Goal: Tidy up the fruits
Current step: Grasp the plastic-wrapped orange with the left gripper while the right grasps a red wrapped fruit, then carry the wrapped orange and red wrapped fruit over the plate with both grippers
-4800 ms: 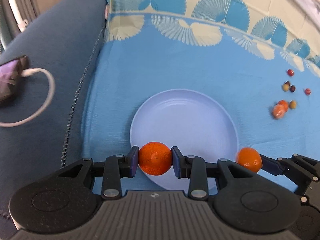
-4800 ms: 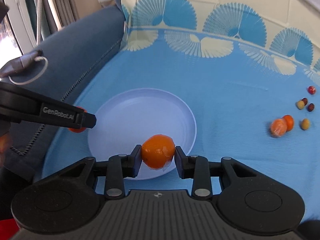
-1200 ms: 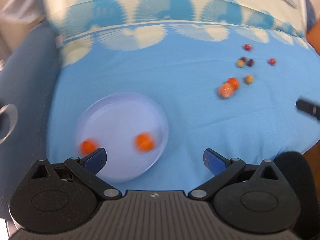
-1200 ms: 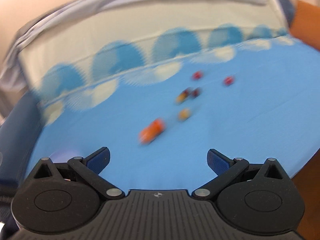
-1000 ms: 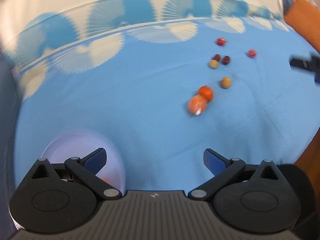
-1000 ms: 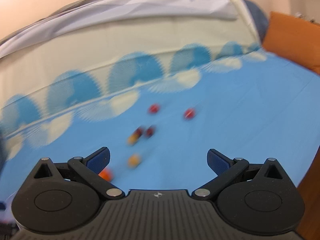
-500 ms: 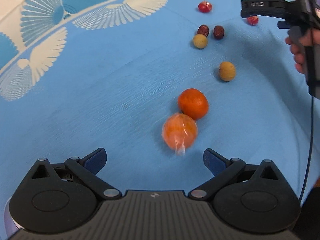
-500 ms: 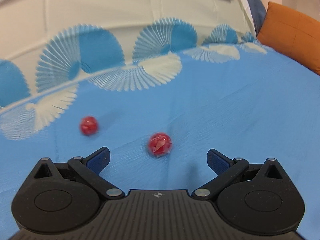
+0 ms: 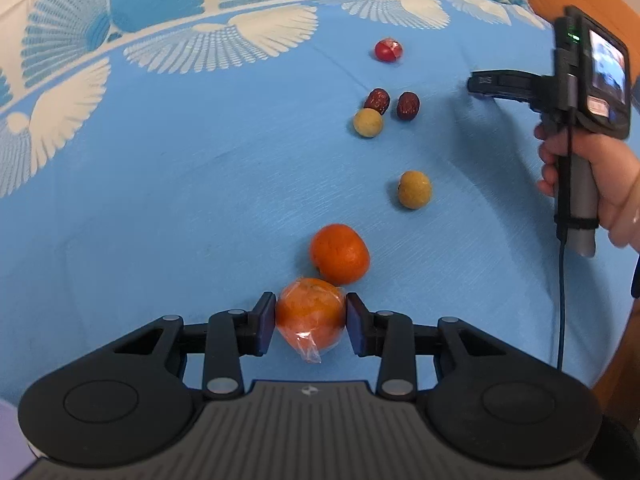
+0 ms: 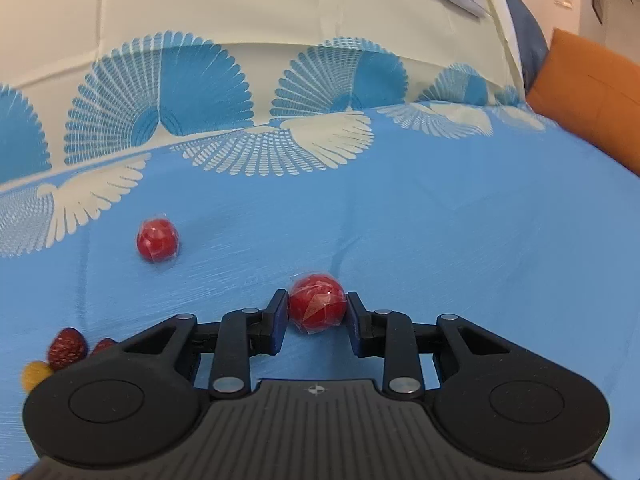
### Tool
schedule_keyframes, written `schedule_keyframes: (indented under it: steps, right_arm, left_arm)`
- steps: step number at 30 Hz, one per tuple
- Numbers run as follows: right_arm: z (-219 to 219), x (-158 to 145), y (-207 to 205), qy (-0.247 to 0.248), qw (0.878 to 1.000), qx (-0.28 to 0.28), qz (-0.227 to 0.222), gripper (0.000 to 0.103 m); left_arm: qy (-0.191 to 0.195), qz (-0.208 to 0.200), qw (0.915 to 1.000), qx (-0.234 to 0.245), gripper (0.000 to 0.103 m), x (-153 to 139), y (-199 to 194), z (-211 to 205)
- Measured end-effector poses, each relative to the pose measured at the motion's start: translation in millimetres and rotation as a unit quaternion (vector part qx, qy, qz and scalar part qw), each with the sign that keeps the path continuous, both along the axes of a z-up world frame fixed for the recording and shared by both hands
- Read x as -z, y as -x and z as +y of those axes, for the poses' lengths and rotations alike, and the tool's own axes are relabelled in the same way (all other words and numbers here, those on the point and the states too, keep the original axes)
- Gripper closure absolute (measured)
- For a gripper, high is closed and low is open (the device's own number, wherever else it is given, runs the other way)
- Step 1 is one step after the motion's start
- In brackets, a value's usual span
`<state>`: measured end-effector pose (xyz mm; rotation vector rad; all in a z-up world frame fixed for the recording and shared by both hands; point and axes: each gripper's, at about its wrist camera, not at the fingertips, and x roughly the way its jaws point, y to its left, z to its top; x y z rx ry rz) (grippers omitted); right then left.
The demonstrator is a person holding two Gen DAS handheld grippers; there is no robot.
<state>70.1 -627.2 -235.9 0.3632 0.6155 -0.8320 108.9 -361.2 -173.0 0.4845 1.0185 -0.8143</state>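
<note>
Left gripper [image 9: 311, 324]: jaws closing, pinching wrapped orange [image 9: 310, 315]. Right gripper [image 10: 317, 318]: jaws closing, pinching wrapped red fruit [image 10: 317, 309]. Both on blue bedspread [image 10: 440, 240].

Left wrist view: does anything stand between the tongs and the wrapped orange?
No. The wrapped orange sits between the closing left tongs, nothing between. A bare orange lies just behind it.

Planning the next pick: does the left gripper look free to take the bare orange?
Probably not yet: the left gripper is closing its jaws around the wrapped orange, and the bare orange touches it just beyond.
</note>
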Motion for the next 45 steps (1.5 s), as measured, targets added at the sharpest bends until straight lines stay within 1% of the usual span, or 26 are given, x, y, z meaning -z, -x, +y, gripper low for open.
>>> schedule_keyframes:
  steps: [2,4,7,10,13,16,19,22,27,32,35,40,45]
  right_arm:
    - [3.9,-11.4,9.7,0.004,1.0,0.006,-0.004,0.071]
    - [10.7,-28.9,23.9,0.005,1.0,0.006,-0.019,0.071]
    - [26.0,-59.3,46.7,0.002,0.999,0.004,-0.043,0.071]
    - [48.9,-92.1,70.7,0.001,0.997,-0.011,-0.071,0.071]
    - [80.9,-125.5,94.8,0.002,0.995,-0.035,-0.098,0.071]
    - [119.4,-155.4,115.7,0.003,0.99,-0.072,-0.117,0.071]
    - [162.4,-179.9,133.1,0.001,0.985,-0.114,-0.13,0.071]
    - [208.2,-198.4,144.3,-0.017,0.979,-0.15,-0.139,0.071]
    - [287.3,-215.5,155.7,-0.056,0.964,-0.224,-0.133,0.071]
    - [366.2,-221.5,168.3,-0.079,0.945,-0.298,-0.11,0.071]
    - [406.4,-221.0,175.8,-0.09,0.934,-0.333,-0.092,0.071]
    - [454.1,-217.9,178.9,-0.09,0.923,-0.369,-0.059,0.071]
    - [482.6,-220.9,179.8,-0.06,0.916,-0.395,-0.041,0.071]
  left_arm:
    - [-0.004,-0.01,0.9999,-0.008,0.062,-9.5,3.7,6.8]
    - [-0.008,-0.02,0.9997,-0.014,0.062,-22.2,8.3,17.1]
    - [-0.012,-0.032,0.9989,-0.033,0.062,-47.9,18.8,40.3]
    - [-0.011,-0.038,0.9979,-0.05,0.062,-75.3,29.8,69.0]
    - [-0.014,-0.05,0.9959,-0.074,0.062,-103.9,44.0,104.5]
    - [-0.02,-0.054,0.993,-0.103,0.062,-130.1,60.2,142.9]
    - [-0.025,-0.062,0.9896,-0.128,0.062,-150.7,76.9,180.4]
    - [-0.027,-0.065,0.9858,-0.152,0.062,-164.7,92.7,217.0]
    - [-0.021,-0.06,0.98,-0.188,0.062,-176.4,118.5,276.5]
    - [-0.021,-0.053,0.9752,-0.214,0.062,-174.7,142.3,325.0]
    - [-0.02,-0.056,0.9724,-0.226,0.062,-171.5,155.0,349.2]
    - [-0.019,-0.068,0.9677,-0.242,0.062,-166.1,170.8,377.1]
    - [-0.011,-0.069,0.9646,-0.254,0.062,-162.0,179.5,393.8]
